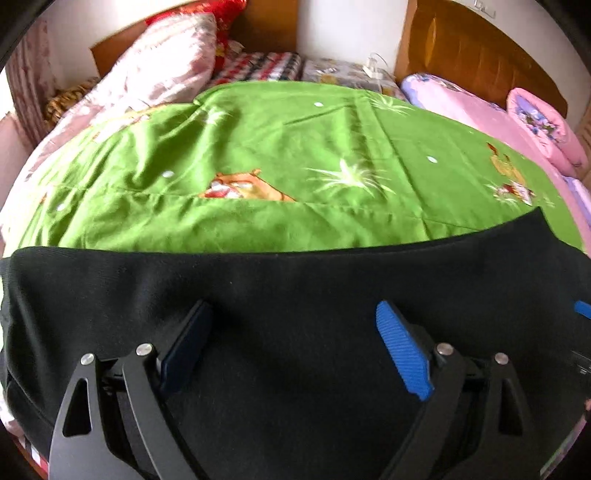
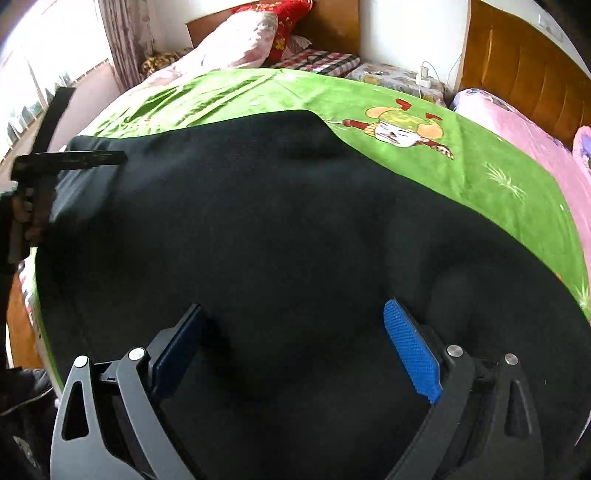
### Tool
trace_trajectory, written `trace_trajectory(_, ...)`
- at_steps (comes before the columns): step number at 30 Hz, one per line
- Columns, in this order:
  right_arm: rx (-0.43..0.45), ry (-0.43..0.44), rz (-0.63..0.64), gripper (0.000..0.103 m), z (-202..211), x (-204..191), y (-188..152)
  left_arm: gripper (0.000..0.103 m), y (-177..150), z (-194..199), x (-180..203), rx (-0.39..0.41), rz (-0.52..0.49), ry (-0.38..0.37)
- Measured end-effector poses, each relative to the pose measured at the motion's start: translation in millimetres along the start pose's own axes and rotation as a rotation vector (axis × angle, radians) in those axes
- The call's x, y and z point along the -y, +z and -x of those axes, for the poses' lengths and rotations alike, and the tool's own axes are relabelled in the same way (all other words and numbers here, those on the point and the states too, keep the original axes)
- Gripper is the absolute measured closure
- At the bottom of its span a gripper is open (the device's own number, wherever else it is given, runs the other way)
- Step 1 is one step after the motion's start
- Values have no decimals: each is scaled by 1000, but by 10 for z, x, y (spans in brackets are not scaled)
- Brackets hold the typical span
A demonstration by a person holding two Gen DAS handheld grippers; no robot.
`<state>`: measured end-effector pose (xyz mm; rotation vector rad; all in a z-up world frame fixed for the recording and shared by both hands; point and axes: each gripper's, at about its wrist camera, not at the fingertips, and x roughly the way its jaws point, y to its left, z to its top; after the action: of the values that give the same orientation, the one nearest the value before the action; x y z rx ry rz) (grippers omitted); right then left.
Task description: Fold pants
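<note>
- Left wrist view: the left gripper (image 1: 291,314) hangs with jaws spread wide, gripping nothing, over the black pants (image 1: 295,288) lying along the near edge of the green bedspread (image 1: 258,147).
- Right wrist view: the right gripper (image 2: 295,314) likewise gapes empty above the pants (image 2: 277,221), which reach towards the bedspread's (image 2: 480,155) far edge.

I see black pants (image 1: 295,295) on a green quilt (image 1: 280,147) printed with cartoon figures and pale grass tufts. My gripper pads (image 2: 412,350) are ribbed blue (arms black). Beyond lie a pink floral pillow (image 1: 166,62), a red cushion (image 2: 284,33) and pink bedding (image 2: 532,147).
</note>
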<state>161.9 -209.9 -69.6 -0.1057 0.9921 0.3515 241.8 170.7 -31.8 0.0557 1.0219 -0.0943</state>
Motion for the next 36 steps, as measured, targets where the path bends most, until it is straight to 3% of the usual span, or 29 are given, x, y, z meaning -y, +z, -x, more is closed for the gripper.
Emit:
trace_trajectory(4,-6,-29,12,10,69,-54,-67,8,49,-12,45,-3,35,13)
trace_trajectory(7,4,-82,-8,11,206,-120,-123,11,9,208,103,43,94,125)
trace_trajectory(8,25,-104,-11,11,302,-136,-115,11,8,302,188,72,94,105)
trace_trajectory(9,49,-115,-14,11,403,-144,-146,9,-24,437,351,108,70,37)
trace_trajectory(12,87,-130,-51,10,478,-54,-184,4,-108,548,919,128,-86,-89)
trace_trajectory(14,33,-186,-76,10,390,128,-210,3,-169,398,1333,57,-204,-127)
trace_trajectory(16,15,-136,-117,9,344,284,-325,3,-178,103,1521,-52,-242,-125)
trace_trajectory(17,37,-91,-122,8,375,353,-406,1,-167,36,1546,-39,-249,-107)
trace_trajectory(19,49,-82,-98,9,438,362,-500,1,-110,28,1507,-40,-229,-122)
trace_trajectory(21,59,-106,-105,9,554,397,-562,1,-95,24,1502,-45,-222,-125)
trace_trajectory(24,129,-210,-152,8,862,603,-722,2,-116,111,1560,-5,-229,-89)
trace_trajectory(27,172,-186,-231,9,1016,870,-912,1,-149,217,1727,58,-248,-112)
trace_trajectory(29,117,-174,-207,9,905,923,-1085,1,-191,109,1840,43,-280,-65)
trace_trajectory(30,140,-186,-166,8,902,932,-1122,1,-202,33,1877,23,-286,-57)
trace_trajectory(34,173,-181,-174,8,910,892,-1170,1,-130,-16,1741,3,-223,-118)
trace_trajectory(36,172,-199,-172,9,892,854,-1154,1,-145,-8,1746,7,-231,-111)
